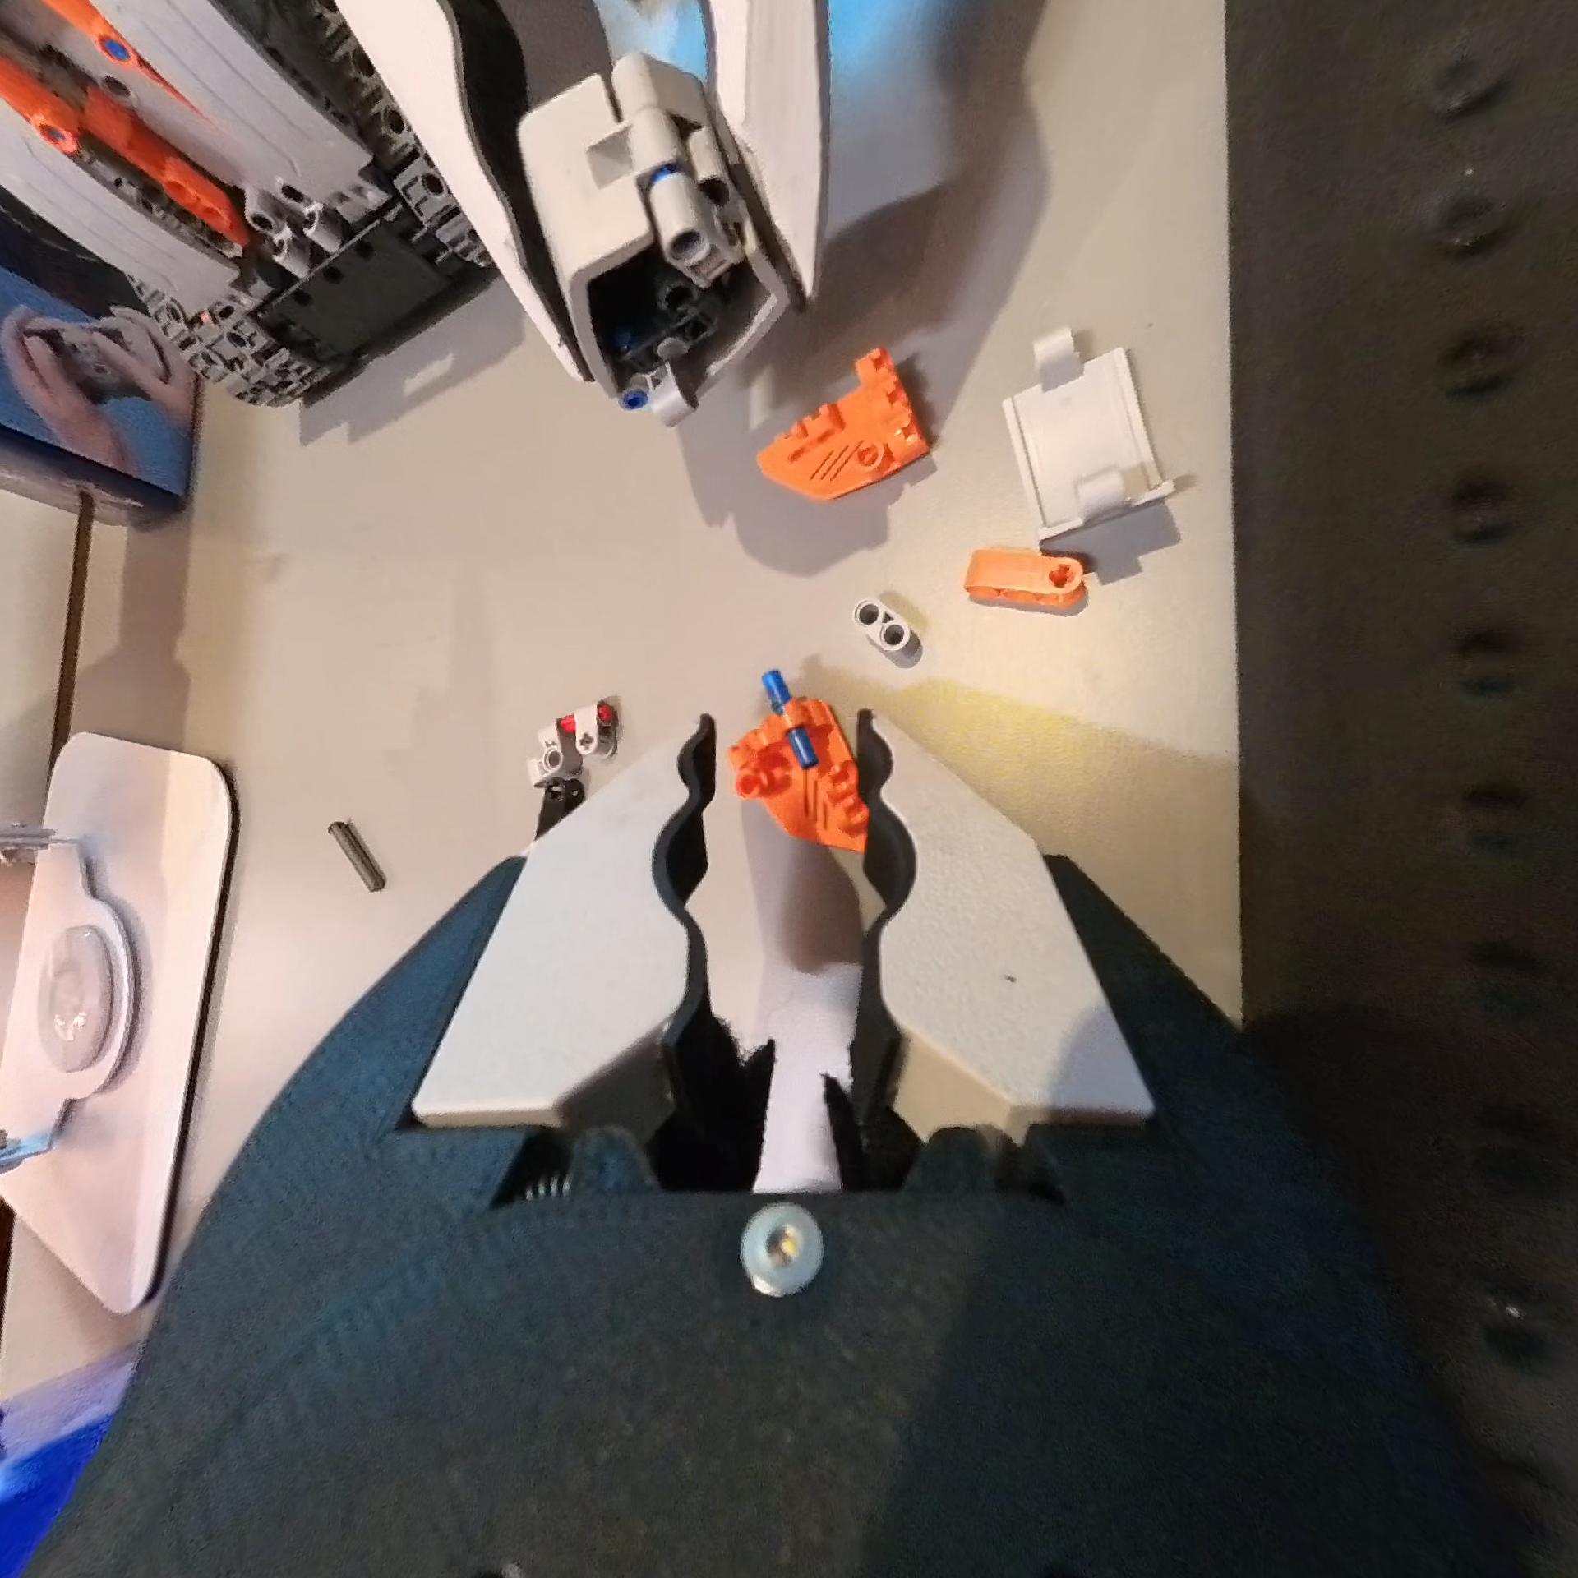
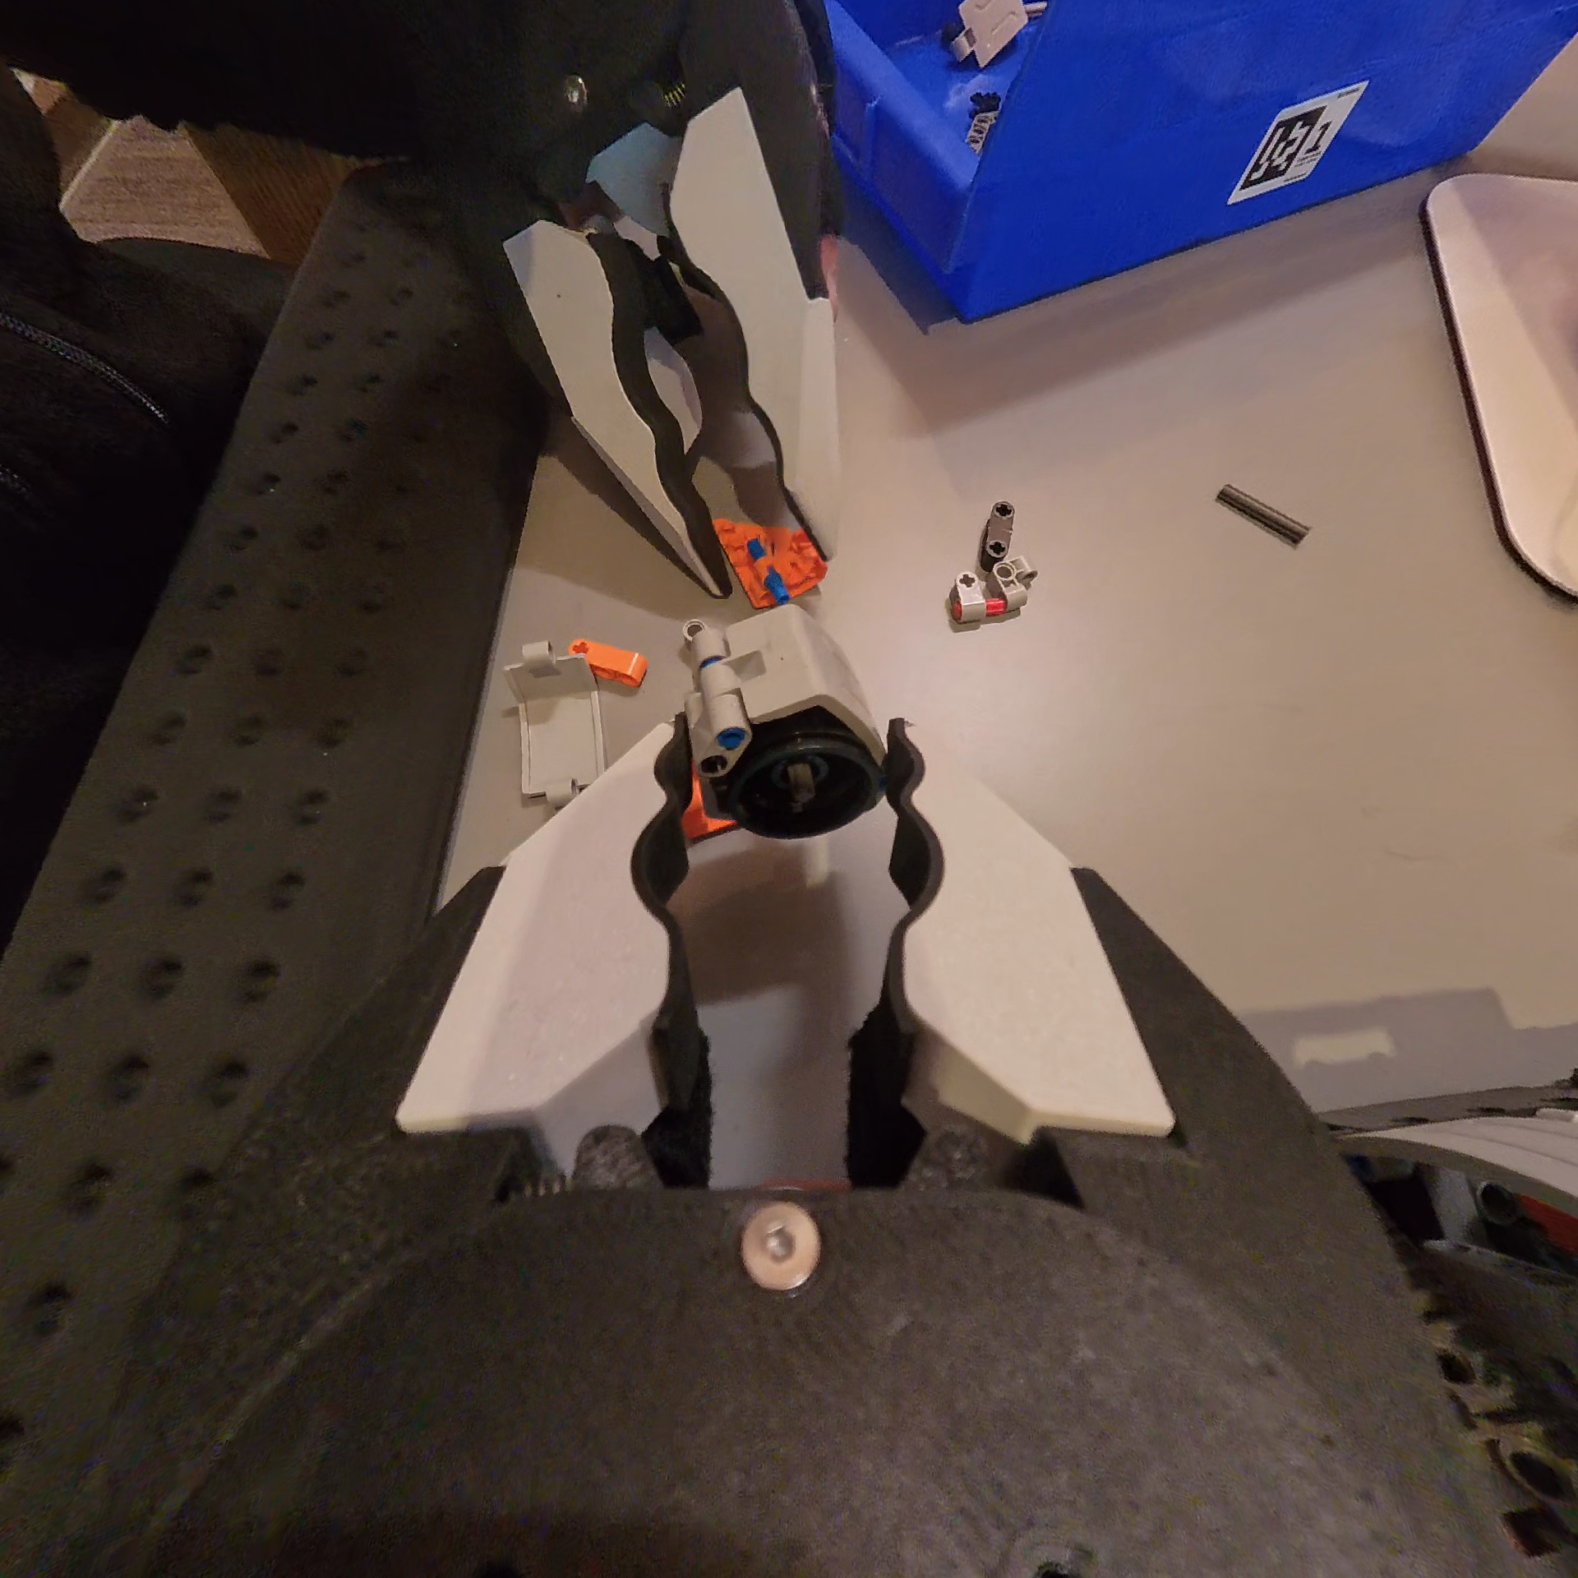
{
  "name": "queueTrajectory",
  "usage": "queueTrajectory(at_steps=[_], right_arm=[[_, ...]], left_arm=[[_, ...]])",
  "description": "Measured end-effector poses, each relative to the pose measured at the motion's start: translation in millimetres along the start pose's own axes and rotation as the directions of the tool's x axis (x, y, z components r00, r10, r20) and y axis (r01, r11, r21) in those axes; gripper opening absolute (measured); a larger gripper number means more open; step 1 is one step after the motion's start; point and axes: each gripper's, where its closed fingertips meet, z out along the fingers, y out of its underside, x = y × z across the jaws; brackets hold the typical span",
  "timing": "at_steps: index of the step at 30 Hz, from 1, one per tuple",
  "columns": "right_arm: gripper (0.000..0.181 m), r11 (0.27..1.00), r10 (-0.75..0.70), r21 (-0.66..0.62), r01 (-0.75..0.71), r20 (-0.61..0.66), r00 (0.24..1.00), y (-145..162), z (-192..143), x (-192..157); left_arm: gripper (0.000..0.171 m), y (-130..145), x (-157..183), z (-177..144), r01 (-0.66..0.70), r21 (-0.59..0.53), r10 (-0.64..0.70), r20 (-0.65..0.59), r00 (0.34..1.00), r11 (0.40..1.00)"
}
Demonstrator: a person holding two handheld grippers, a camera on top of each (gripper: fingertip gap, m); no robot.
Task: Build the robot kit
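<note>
My left gripper (image 1: 784,726) is open, low over the beige table (image 1: 427,555). Its fingertips straddle a small orange panel piece (image 1: 798,786) with a blue pin through it. The piece lies on the table and touches the right finger. The right wrist view shows the same gripper (image 2: 768,572) around the orange piece (image 2: 773,563). My right gripper (image 2: 786,734) is shut on a grey motor block (image 2: 794,683) with a black round end and a grey connector on its side, held above the table. In the left wrist view it (image 1: 683,341) hangs just beyond the left gripper, clamping the block (image 1: 598,196).
Loose on the table: a second orange panel (image 1: 845,435), a grey cover plate (image 1: 1080,444), an orange beam (image 1: 1025,581), a grey two-hole connector (image 1: 888,622), a grey-and-red connector cluster (image 1: 576,739), a black axle (image 1: 357,854). A large brick model (image 1: 213,171), white board (image 1: 128,939), perforated dark mat (image 1: 1409,512) and blue bin (image 2: 1195,128) border the area. The tips of one gripper are about 8 cm away from the tips of the other.
</note>
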Motion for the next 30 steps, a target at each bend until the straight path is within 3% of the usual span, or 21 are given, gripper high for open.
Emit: queueTrajectory(at_steps=[8, 20, 30], right_arm=[[0.043, 1.0, -0.002, 0.011, 0.002, 0.001, 1.0, -2, 1, 0], [0.043, 0.998, 0.029, 0.049, -0.03, 0.035, 0.999, -6, 4, -3], [0.043, 0.97, 0.115, 0.195, -0.144, 0.154, 0.981, -25, -3, -8]], left_arm=[[0.018, 2, 1, 2, 0.021, -0.022, -0.019, 0.051, 0.999, 1.0], [0.011, -8, 4, 2, 0.054, 0.061, -0.056, 0.042, 0.998, 0.997], [0.011, -63, -13, -30, 0.171, 0.335, -0.18, -0.006, 0.984, 0.927]])
